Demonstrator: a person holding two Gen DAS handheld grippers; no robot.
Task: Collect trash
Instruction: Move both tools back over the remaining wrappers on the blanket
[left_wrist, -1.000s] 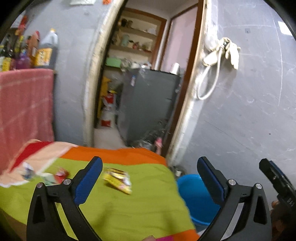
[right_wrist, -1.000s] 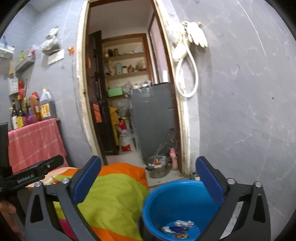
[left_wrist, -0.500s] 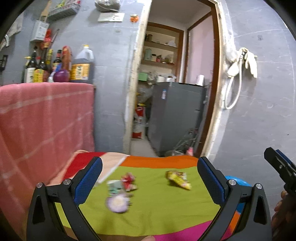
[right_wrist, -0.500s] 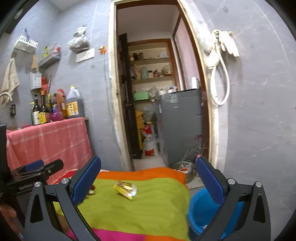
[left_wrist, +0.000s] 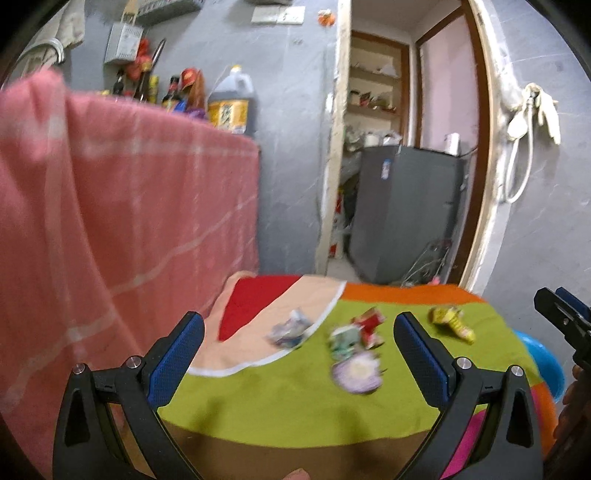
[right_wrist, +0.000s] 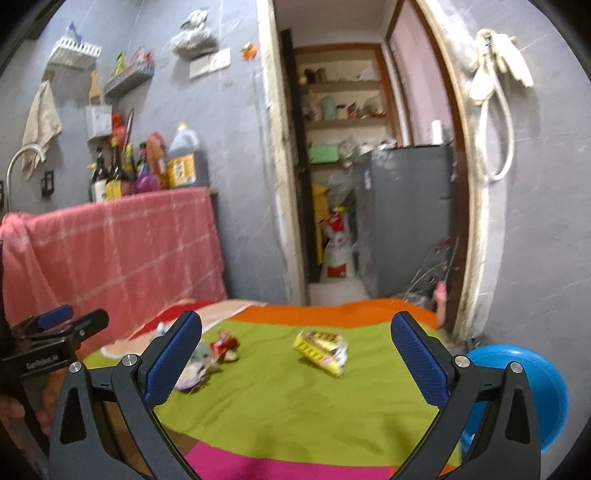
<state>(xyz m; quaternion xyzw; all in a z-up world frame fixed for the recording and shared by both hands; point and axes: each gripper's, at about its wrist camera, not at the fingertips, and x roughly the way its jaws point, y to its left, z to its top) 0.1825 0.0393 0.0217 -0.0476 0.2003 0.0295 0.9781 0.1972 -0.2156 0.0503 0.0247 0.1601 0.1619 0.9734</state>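
Note:
Several pieces of trash lie on a colourful cloth-covered table (left_wrist: 280, 402): a yellow wrapper (left_wrist: 452, 321) (right_wrist: 321, 349), a red wrapper (left_wrist: 371, 323) (right_wrist: 223, 345), a purple-white wrapper (left_wrist: 356, 373) (right_wrist: 192, 378), a greenish one (left_wrist: 345, 338) and a bluish-white one (left_wrist: 290, 328). My left gripper (left_wrist: 299, 362) is open above the table's near side, with nothing between its fingers. My right gripper (right_wrist: 295, 360) is open too, in front of the yellow wrapper and holding nothing. A blue bucket (right_wrist: 532, 391) (left_wrist: 543, 365) stands past the table's right edge.
A pink checked cloth (left_wrist: 110, 229) hangs over a counter on the left, with bottles (right_wrist: 147, 166) on top. Behind the table an open doorway shows a grey cabinet (right_wrist: 406, 218) and shelves. A grey wall with a hanging hose (right_wrist: 498, 122) rises on the right.
Both views have swung left from the bucket toward the table. More of the trash and the pink cloth has come into the left wrist view. Both grippers stay open.

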